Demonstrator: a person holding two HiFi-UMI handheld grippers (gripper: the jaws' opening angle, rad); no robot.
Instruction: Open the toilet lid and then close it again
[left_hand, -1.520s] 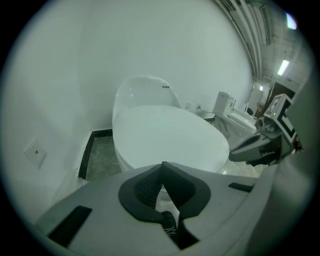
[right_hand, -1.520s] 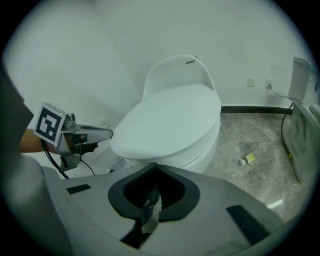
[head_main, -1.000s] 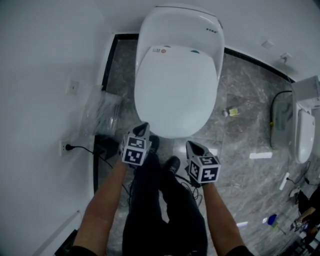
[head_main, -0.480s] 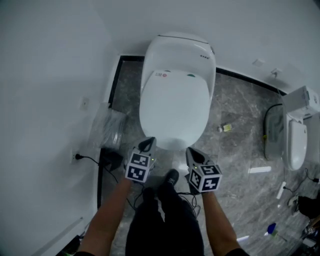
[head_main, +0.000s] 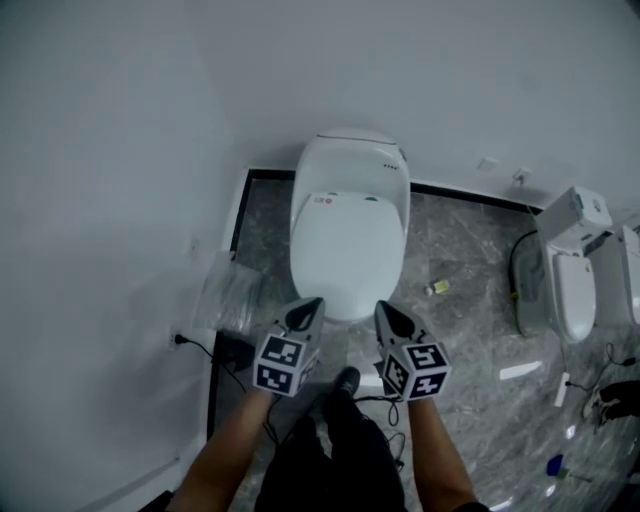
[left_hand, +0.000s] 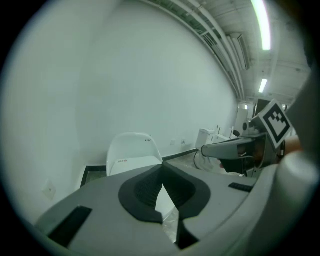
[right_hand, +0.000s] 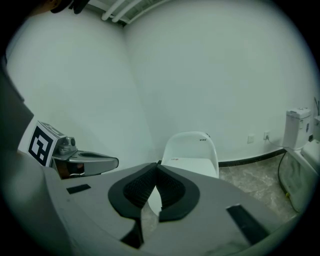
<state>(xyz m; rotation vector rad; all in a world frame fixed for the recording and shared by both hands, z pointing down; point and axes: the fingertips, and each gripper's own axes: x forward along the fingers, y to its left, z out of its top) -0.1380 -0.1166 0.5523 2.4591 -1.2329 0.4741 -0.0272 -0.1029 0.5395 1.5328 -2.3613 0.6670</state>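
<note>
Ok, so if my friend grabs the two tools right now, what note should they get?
Left tool: shut, nothing in it, held in the air in front of the toilet lid, clear of it.
Right tool: shut, empty, level with the left one, also clear of the lid.
Toilet: lid lies down flat.
Done: cannot tell whether the lid has already been opened once.
Left: if it has not, lift the lid, then lower it shut.

A white oval toilet (head_main: 352, 170) with its smooth white lid (head_main: 347, 250) down stood on grey marbled floor (head_main: 460, 330). At its six o'clock hovered the grey left gripper (head_main: 308, 308) and right gripper (head_main: 388, 312), clear of it. A crumpled clear plastic bag (head_main: 232, 292) lay at its eight o'clock, and a second white toilet (head_main: 570, 280) at three o'clock.
</note>
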